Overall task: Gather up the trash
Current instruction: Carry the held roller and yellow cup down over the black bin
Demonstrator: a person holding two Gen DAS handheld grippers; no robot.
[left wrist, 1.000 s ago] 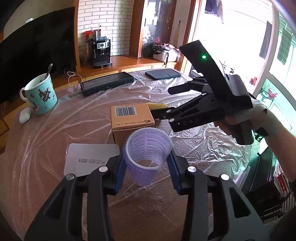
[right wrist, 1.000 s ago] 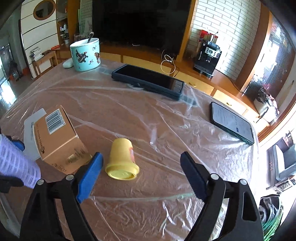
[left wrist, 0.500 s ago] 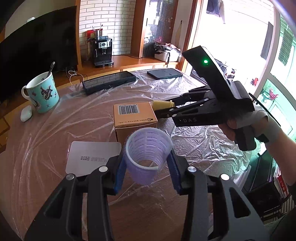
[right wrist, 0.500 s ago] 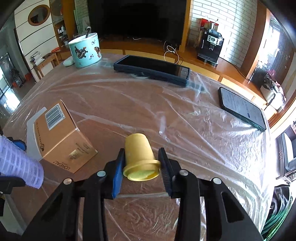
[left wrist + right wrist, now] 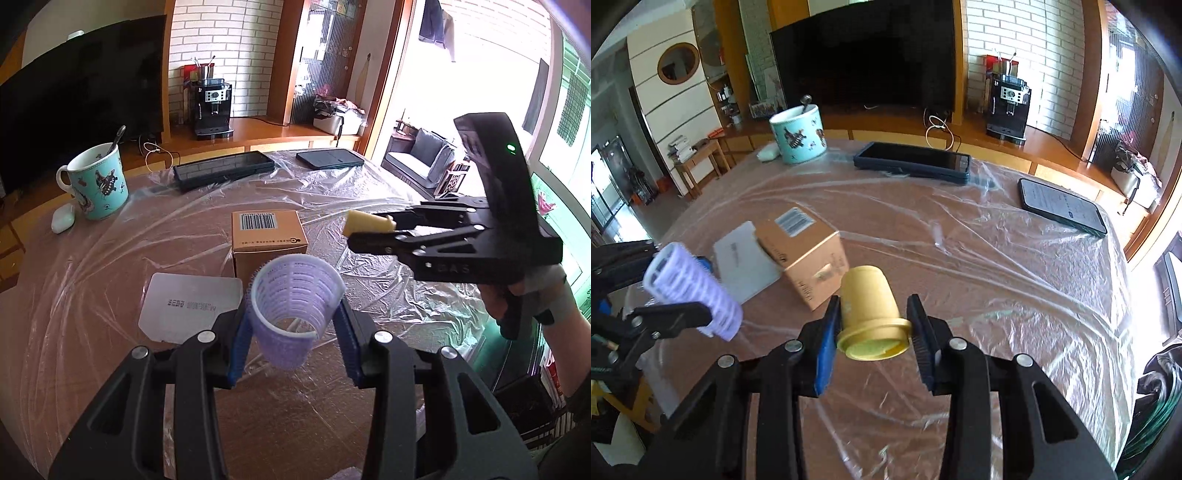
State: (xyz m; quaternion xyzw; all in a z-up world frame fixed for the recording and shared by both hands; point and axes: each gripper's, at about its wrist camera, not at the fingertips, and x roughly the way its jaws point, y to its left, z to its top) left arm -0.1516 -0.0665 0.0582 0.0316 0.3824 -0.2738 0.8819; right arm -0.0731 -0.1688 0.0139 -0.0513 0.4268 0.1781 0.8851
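Low at the centre of the left wrist view, a lilac hair roller [image 5: 293, 314] sits clamped across its ribbed wall between the blue pads of the left hand-held gripper [image 5: 293, 325], open end toward the camera, raised off the plastic sheet so it can be carried away. At the middle right of that view the right hand-held gripper [image 5: 373, 232] is clenched on a yellow plastic cup [image 5: 364, 222]; in the right wrist view the same cup [image 5: 870, 314] lies sideways between the pads, rim toward the lens, gripped just above the rim where the flare likely keeps it from slipping out. Both pieces look lifted clear of the counter [image 5: 960, 258], apparently ready for a bin that no view shows.

Behind the roller, at frame centre, a brown barcoded carton [image 5: 267, 240] rests on the film with a white card [image 5: 190, 302] touching its near left corner; I judge these the next trash. Farther back, upper left, a mug with a spoon [image 5: 98, 181], a white earbud case [image 5: 62, 219], a tablet [image 5: 223, 170] and a phone [image 5: 330, 158] look like keepers.
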